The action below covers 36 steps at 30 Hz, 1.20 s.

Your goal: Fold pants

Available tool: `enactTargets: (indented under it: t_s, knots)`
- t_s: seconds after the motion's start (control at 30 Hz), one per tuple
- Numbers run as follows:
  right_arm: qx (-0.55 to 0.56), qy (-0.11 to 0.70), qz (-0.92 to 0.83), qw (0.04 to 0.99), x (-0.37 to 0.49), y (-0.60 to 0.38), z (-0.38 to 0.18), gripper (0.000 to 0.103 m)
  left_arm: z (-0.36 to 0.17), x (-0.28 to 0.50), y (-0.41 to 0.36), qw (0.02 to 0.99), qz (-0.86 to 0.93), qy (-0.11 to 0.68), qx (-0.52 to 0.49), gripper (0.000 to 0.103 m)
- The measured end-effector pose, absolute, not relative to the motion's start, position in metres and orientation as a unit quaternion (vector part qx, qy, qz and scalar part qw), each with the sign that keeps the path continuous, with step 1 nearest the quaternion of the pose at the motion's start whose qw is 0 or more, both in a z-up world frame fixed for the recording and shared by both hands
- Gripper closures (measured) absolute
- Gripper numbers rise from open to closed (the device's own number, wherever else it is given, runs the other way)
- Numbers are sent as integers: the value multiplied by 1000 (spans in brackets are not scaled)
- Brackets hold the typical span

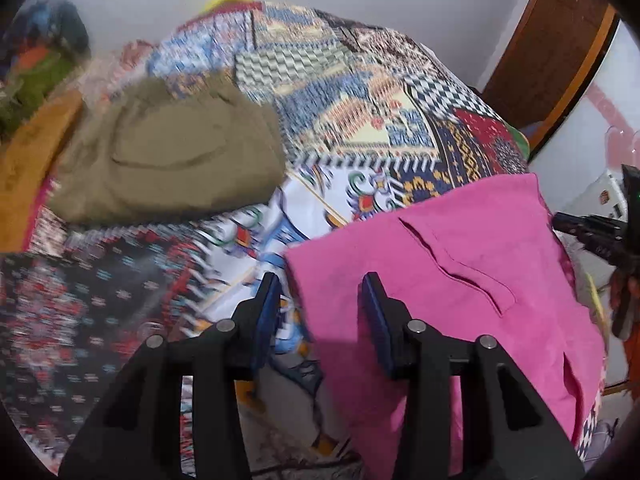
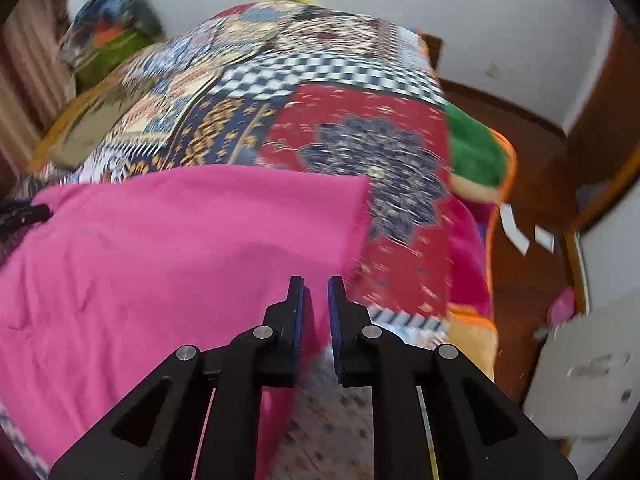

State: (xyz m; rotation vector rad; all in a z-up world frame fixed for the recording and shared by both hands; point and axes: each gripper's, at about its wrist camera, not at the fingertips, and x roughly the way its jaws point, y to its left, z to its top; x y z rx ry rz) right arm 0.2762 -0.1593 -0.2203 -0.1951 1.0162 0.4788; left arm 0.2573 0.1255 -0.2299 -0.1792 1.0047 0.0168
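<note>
- Jaws: left gripper [image 1: 320, 308] standing open over the near edge of the pink pants [image 1: 460, 264], pads clear of the cloth; right gripper [image 2: 316, 312] nearly closed, a narrow gap showing, apparently gripping nothing.
- Pink pants: lying folded on the patchwork bedspread [image 2: 320, 112].
- Step, as judged: squaring the fold; pinching matched edges together.
- Surroundings: olive garment [image 1: 168, 160] lying well apart, obstructing nothing.
</note>
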Motion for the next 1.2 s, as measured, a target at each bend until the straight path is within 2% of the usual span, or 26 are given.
enactTargets:
  t_s: [0.07,0.13,0.2,0.27,0.5,0.57,0.6,0.7,0.97,1.2]
  knots:
    - [-82,469,237,847,270,-159,-209,92,-212,252,128,880,7,467,-88,60]
    - [-70,459,256,848,265,-153,-200,87,-199,249,127,885,9,456,-95,60]
    - [-58,448,282,847,257,-139,-194,71,-186,246,123,888,-5,446,-107,60]
    - [-53,444,301,842,252,-127,-194,64,-181,247,112,886,-27,449,-110,59]
    - [-119,497,312,801,237,-94,-246,64,-227,245,72,853,-52,512,-82,57]
    - [-106,495,311,804,235,-106,-251,63,-235,237,70,862,-46,501,-68,51]
    - [-102,500,307,804,236,-112,-251,63,-236,235,70,864,-41,499,-62,44]
    - [-93,512,297,801,237,-123,-250,63,-241,230,71,864,-39,498,-64,42]
    - [-89,505,274,813,220,-139,-222,62,-214,222,81,863,-8,497,-85,39]
    - [-61,446,263,853,188,-165,-171,52,-167,177,88,886,24,453,-95,21]
